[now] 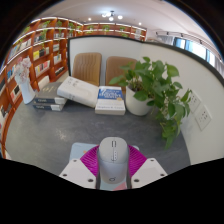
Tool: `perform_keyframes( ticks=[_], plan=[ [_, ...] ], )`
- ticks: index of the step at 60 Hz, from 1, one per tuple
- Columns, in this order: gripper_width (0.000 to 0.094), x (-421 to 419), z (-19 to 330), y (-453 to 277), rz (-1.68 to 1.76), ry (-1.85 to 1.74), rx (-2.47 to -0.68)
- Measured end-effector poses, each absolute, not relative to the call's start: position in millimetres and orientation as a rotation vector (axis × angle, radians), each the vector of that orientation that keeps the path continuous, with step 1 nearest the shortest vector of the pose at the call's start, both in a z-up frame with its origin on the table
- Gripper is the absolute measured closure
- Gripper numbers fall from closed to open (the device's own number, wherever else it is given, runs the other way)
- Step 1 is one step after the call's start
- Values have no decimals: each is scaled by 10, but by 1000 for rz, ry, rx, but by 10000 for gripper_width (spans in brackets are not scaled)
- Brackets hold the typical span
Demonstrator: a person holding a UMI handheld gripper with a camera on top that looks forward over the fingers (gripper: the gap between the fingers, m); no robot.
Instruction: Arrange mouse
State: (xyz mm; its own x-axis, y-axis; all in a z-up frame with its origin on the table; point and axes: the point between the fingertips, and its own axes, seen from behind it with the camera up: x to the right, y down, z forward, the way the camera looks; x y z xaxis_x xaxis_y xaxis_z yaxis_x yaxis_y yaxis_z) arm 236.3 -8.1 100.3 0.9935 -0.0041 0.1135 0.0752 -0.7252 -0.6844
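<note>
I see the mouse (113,160) between my fingers (113,178), long axis pointing straight ahead over the counter (60,130); both pads appear pressed on it.

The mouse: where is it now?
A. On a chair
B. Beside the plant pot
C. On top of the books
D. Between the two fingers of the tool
D. The grey mouse sits between the tool fingers, with the pink pads at both its sides; the books and the potted plant are far beyond it on the table.
</note>
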Motion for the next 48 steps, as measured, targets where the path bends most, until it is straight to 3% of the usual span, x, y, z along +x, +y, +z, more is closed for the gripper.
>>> perform_keyframes(
  ticks=[7, 15, 22, 36, 39, 44, 48],
  plan=[
    [586, 2417, 344, -334, -90, -25, -2479],
    [577, 2365, -132, -538, -47, -21, -2553],
    [578, 2351, -127, -524, -35, -5, -2516],
    [433, 2379, -134, -534, -20, 57, -2532],
    [353, 2421, -121, -543, -48, 51, -2545],
    [128, 2424, -55, -602, -72, 5, -2572],
    [85, 2340, 117, -596, -39, -16, -2550]
  ],
)
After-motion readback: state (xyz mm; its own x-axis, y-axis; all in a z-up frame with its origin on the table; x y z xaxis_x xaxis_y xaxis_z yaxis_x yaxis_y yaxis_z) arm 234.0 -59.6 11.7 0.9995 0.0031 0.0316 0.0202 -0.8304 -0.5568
